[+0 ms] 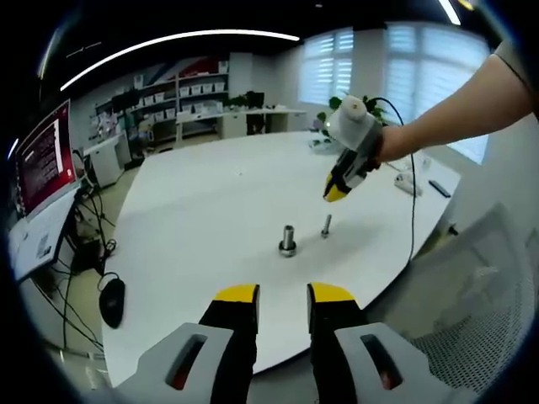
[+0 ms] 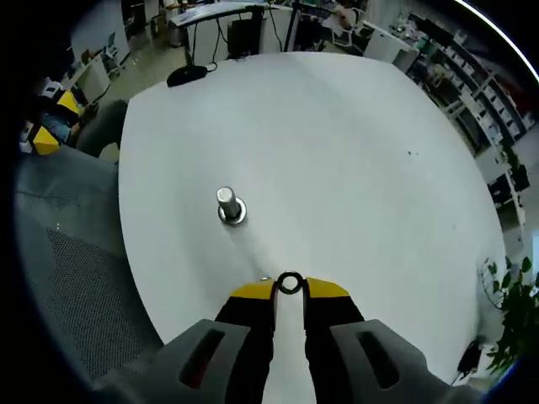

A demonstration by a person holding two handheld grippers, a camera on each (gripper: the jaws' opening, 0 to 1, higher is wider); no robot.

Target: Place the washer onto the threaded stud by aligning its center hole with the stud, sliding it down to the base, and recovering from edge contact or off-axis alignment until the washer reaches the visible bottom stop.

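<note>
- Fingers of the right gripper (image 2: 289, 289), yellow-tipped, rise from the bottom centre of the right gripper view, drawn in on a small ring-shaped washer (image 2: 290, 283) pinched between the tips; the ring's hole faces the camera.
- Threaded stud (image 2: 226, 201) stands upright on its round base, left of centre in the right gripper view, up and left of the held washer and well apart from it.
- Left gripper (image 1: 283, 294) sits at the bottom centre of the left gripper view, its yellow tips apart with bare table between them, holding nothing.
- Left gripper view, centre: the stud (image 1: 288, 239) stands on the white table (image 1: 210, 202); just right of it a smaller bolt-like piece (image 1: 326, 225) stands upright, apart from the stud.
- Right gripper (image 1: 336, 192) enters the left gripper view from the upper right, held by a person's hand (image 1: 389, 143), tips pointing down above the bolt-like piece; too small here to make out the washer.
- Lower left of the left gripper view: a black mouse (image 1: 112, 300) off the table edge, a lit monitor (image 1: 42, 156) at far left.
- Mesh chair (image 2: 76, 278) fills the lower left of the right gripper view.
</note>
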